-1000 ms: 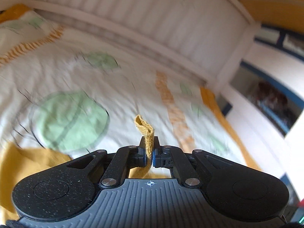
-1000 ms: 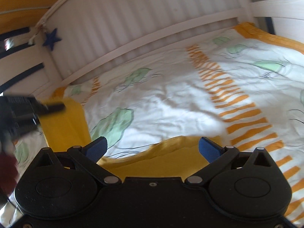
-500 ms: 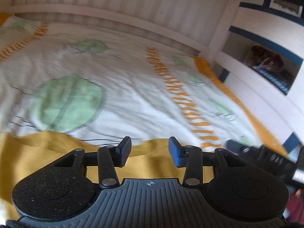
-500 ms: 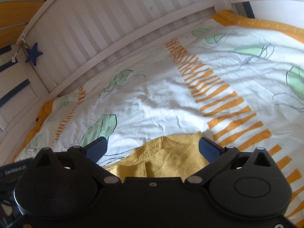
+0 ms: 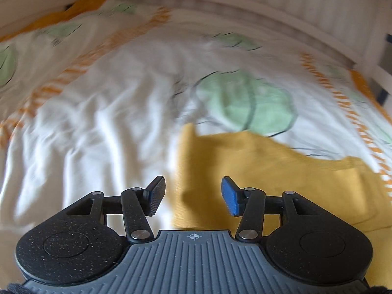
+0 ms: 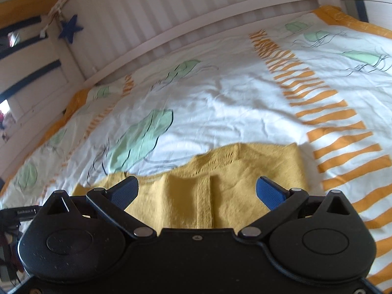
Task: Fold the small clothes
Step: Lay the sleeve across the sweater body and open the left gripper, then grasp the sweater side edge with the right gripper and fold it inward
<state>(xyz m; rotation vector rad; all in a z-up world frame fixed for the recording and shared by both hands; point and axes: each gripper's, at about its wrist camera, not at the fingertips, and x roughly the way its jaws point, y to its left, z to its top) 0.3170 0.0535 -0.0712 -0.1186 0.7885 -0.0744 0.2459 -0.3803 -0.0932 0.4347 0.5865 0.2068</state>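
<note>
1 yellow knit garment (image 6: pixel 220 183) lies on 1 bedspread (image 6: pixel 245 103), 2 grippers open.

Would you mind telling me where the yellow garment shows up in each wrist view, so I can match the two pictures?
Left wrist: the yellow garment lies lower right of centre, its left edge just ahead of the open tongs.
Right wrist: it lies lower centre, directly ahead of the open tongs.
Shared landmark: the green leaf print on the bedcover, just beyond the garment.
</note>
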